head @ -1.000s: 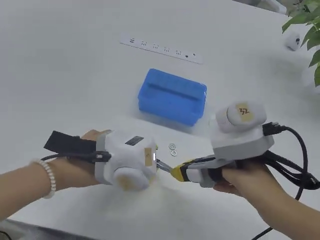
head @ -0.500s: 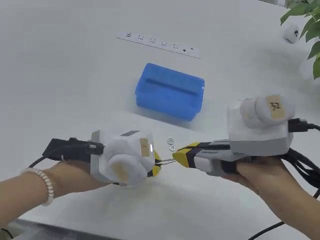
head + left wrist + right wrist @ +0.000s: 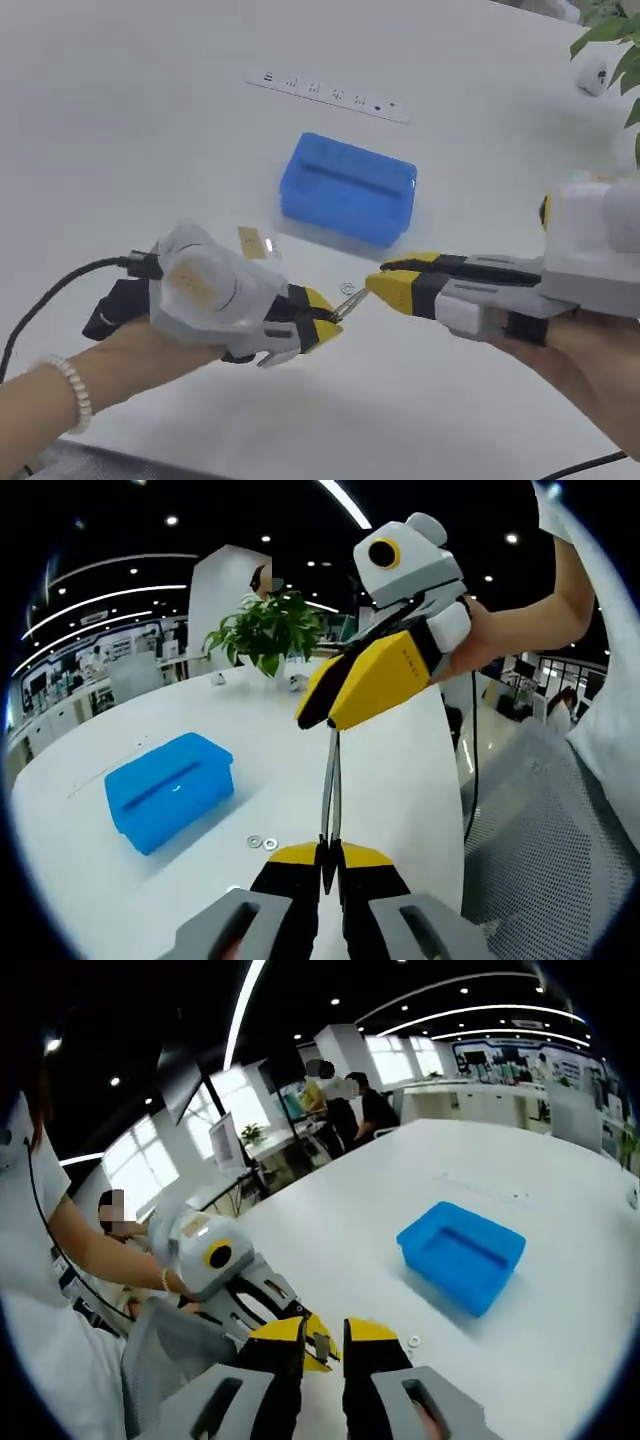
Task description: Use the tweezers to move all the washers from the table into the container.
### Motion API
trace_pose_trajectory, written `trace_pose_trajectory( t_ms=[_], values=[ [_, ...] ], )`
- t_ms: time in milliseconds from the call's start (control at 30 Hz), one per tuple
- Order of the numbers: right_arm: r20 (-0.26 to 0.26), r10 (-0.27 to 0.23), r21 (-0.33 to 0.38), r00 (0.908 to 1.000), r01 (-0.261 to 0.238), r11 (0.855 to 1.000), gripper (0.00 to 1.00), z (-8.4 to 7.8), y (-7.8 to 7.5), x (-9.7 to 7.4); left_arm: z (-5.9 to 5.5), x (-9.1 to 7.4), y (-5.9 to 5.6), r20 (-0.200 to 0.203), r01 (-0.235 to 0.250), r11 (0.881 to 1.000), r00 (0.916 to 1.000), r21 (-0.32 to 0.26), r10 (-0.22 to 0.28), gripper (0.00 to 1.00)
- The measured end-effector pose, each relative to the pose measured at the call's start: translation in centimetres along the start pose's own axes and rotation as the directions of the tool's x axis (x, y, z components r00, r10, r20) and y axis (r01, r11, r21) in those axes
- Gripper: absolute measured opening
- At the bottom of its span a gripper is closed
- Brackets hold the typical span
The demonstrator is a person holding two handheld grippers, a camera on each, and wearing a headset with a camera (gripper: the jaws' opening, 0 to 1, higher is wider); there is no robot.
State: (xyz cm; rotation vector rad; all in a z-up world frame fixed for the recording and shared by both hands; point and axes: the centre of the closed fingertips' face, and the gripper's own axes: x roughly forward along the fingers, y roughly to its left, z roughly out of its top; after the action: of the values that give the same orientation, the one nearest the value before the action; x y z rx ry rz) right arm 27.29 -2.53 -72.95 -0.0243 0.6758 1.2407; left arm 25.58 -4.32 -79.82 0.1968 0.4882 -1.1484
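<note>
- Left hand-held gripper [image 3: 325, 327]: yellow-tipped jaws are closed on one end of the tweezers. A bead bracelet [image 3: 74, 388] sits on the wrist behind it, and a black cable [image 3: 55, 295] leaves its rear.
- Right hand-held gripper [image 3: 385, 282]: yellow-tipped jaws point toward the left hand-held gripper, with the two sets of tips near each other. These jaws are clamped on the opposite end of the tweezers.
- Tweezers [image 3: 330, 780]: thin and metal, with the arms pressed together. They bridge the short gap from one hand-held gripper to the other and are raised off the worktop.
- Washers [image 3: 262, 841]: two small metal rings lie flat on the worktop, side by side. They are just beyond the tips of both hand-held grippers, between those tips and the container, and apart from the tweezers.
- Container [image 3: 348, 190]: blue, rectangular and open-topped. It stands ahead of both hand-held grippers, past the washers. Its contents cannot be made out.
- Worktop [image 3: 150, 150]: plain white surface under both hand-held grippers.
- Power strip [image 3: 328, 97]: white, lying flat beyond the container, well apart from the hand-held grippers.
- Plant [image 3: 262, 630]: green and leafy, at the far side of the worktop, well beyond the right hand-held gripper.
</note>
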Motion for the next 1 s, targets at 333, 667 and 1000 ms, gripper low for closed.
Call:
trace_pose_trajectory(
  t_ms=[333, 667, 1000],
  values=[
    [0.029, 0.064, -0.081, 0.9975, -0.062, 0.995, 0.00, 3.4, 0.7, 1.5, 1.7, -1.6, 2.1, 0.015, -0.078, 0.997, 0.9968, -0.018, 0.078, 0.07],
    [0.042, -0.073, -0.168, 0.9965, 0.079, 0.983, 0.00, 4.0, -1.6, 4.3, -0.5, -0.5, 6.6, -0.049, -0.308, 0.948, 0.9489, 0.075, 0.312, 0.08],
    [-0.011, -0.108, -0.190, 0.9941, 0.104, 0.976, 0.00, 3.7, -4.5, 7.4, -2.8, -1.4, 8.7, -0.102, -0.309, 0.951, 0.9466, -0.015, 0.306, 0.14]
  ],
)
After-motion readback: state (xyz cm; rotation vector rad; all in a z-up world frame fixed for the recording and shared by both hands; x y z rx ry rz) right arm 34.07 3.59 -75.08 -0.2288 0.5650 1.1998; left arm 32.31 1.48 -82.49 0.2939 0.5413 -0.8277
